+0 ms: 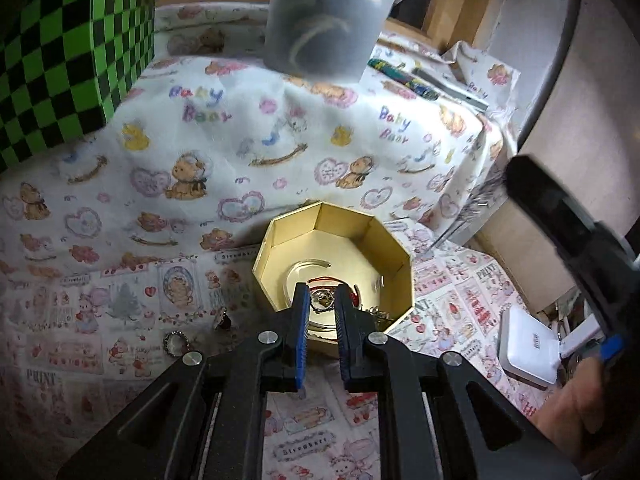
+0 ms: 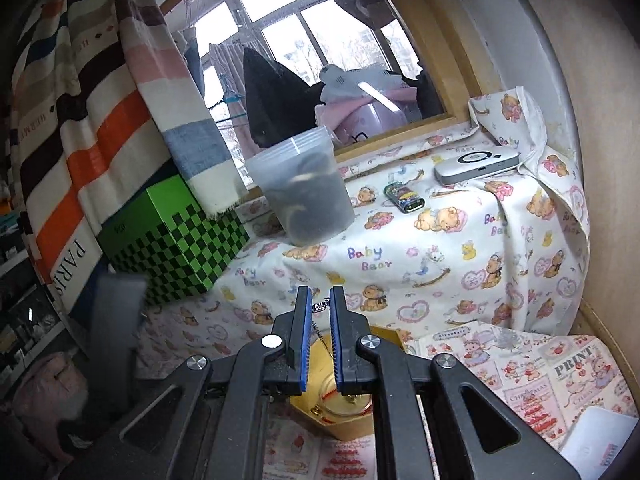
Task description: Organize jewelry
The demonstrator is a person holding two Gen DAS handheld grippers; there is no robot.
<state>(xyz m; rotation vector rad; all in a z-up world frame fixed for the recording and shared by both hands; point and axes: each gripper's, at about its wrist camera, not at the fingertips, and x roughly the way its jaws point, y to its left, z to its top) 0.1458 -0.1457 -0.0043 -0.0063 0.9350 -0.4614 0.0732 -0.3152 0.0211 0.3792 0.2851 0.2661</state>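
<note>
Left gripper [image 1: 322,294] pointed down into the gold octagonal tin box [image 1: 280,236], jaws nearly pressed together; whether they pinch a piece, cannot tell. Box holds mixed jewelry pieces [image 1: 370,312] and sits on the desk's printed cloth [image 1: 120,300]. 1 silver ring [image 1: 176,343] lies just left of the box. Right gripper [image 2: 320,306] above the box, jaws closed, pinching a thin beaded chain [image 2: 320,306] that hangs down.
</note>
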